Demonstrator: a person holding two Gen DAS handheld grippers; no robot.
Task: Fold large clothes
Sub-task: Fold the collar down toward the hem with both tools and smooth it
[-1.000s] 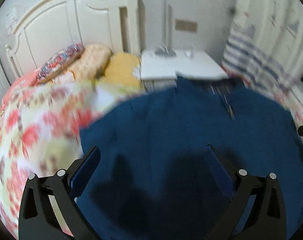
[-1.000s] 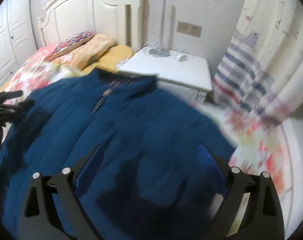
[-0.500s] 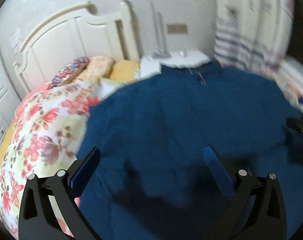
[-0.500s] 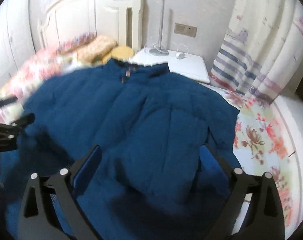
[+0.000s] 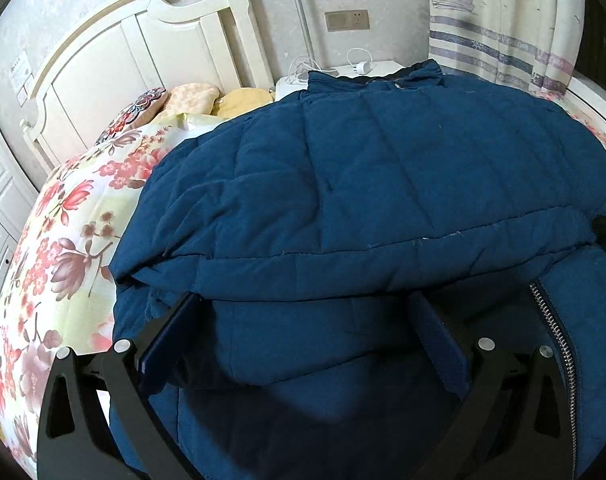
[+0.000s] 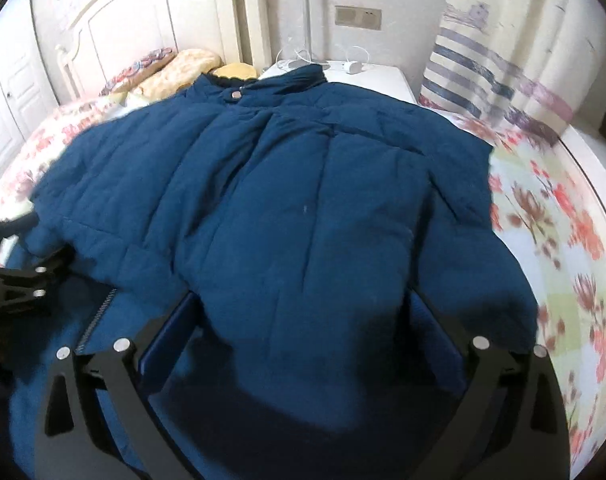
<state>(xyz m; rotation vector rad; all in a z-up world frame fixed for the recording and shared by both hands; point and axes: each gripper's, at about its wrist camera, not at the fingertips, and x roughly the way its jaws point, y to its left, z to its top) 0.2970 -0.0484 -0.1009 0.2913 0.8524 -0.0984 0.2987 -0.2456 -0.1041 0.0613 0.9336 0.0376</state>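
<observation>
Fingers point(image 5: 167, 344) spread wide, tips hidden under jacket point(image 5: 383, 184) fold

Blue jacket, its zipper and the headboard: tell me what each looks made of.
Blue jacket: matte woven fabric over soft padding, judging by the stitched quilt lines and puffy folds. Zipper: silvery teeth that glint, probably metal, though coated plastic is possible. Headboard: cream-painted wood or board with a smooth satin finish, panelled and topped by a turned post.

soft, even indoor light, no glare. dark shadow pooled on the jacket point(image 5: 383, 200) between the fingers. left view sharp, right view motion-blurred. heavy fisheye bending, black vignette at corners.
</observation>
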